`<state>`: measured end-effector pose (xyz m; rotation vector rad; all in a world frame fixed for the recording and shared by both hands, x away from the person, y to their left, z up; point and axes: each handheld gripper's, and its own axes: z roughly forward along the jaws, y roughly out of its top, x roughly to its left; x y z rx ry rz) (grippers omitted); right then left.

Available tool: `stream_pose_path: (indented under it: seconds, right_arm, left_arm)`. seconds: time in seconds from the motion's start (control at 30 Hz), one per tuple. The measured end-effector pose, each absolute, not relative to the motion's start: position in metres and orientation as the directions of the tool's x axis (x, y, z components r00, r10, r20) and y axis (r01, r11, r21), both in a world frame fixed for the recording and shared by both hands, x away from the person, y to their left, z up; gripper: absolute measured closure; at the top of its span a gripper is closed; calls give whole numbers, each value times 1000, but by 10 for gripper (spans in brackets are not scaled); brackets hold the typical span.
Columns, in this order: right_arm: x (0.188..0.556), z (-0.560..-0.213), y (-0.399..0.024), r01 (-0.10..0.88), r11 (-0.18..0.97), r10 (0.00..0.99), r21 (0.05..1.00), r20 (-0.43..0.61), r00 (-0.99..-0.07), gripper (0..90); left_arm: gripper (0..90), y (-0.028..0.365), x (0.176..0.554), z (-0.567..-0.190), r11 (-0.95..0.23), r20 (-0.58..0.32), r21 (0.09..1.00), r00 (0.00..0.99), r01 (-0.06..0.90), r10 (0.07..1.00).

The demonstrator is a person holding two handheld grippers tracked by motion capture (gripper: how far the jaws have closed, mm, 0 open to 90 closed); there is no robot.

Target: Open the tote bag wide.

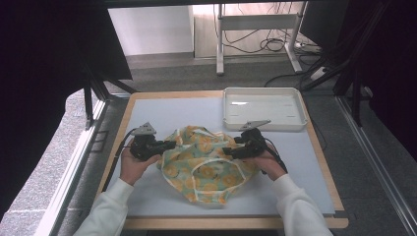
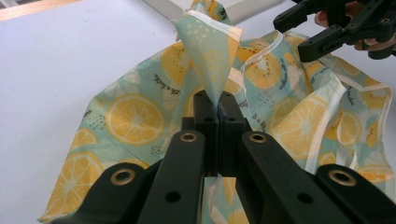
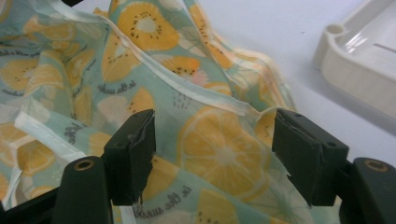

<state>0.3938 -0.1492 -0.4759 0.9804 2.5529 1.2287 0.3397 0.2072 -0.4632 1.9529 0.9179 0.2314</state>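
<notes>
**Lemon-print cloth pinched at its left side, right jaws spread over it**

From my seat I see a thin, soft cloth lying crumpled on the pale blue-grey mat that covers the wooden table, near the front and about the middle. It is mint green, printed with orange-yellow citrus slices and small dark script, and edged with a narrow cream binding that loops across the folds. The fabric looks light and matte, rumpled into soft ridges rather than flat.

My left gripper has its black jaws pressed together on a peak of the cloth at its left side; in the left gripper view that pinched fold stands up from the jaws as a pointed tent.

My right gripper sits at the cloth's right side with its jaws spread wide; in the right gripper view the printed fabric lies between the two worn, chipped black pads without being squeezed.

A shallow white plastic tray, rectangular with rounded corners and a glossy floor, stands on the mat behind the right gripper, apart from the cloth.
</notes>
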Motion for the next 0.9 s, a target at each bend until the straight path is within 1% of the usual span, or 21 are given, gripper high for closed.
stream_pose_path:
  seconds: [0.13,0.2,0.27,0.33,0.57,0.67,0.8,0.9]
  right_arm:
    - [394,-478,-144,493,469,590,733,155,-792,302]
    - [393,-479,-142,485,488,581,726,145,-801,324]
    - [391,-479,-142,479,498,574,723,139,-807,367]
    - [390,-479,-142,473,505,570,722,134,-811,416]
    - [389,-479,-141,460,525,567,716,109,-817,685]
    - [388,-478,-141,454,529,565,717,101,-819,784]
    - [388,-478,-139,451,538,559,713,99,-823,870]
    - [388,-477,-140,444,538,555,716,97,-827,891]
  left_arm:
    - [900,207,340,-464,-288,-197,814,706,505,681]
    - [900,207,339,-464,-290,-196,813,707,504,680]
    - [900,207,339,-464,-289,-197,813,706,506,681]
    - [900,207,339,-464,-290,-197,812,706,506,680]
    - [900,209,340,-467,-285,-207,809,702,514,681]
    - [900,212,340,-469,-272,-222,808,697,523,682]
    - [900,212,341,-469,-273,-222,807,698,523,681]
    - [900,212,341,-470,-275,-223,805,698,525,680]
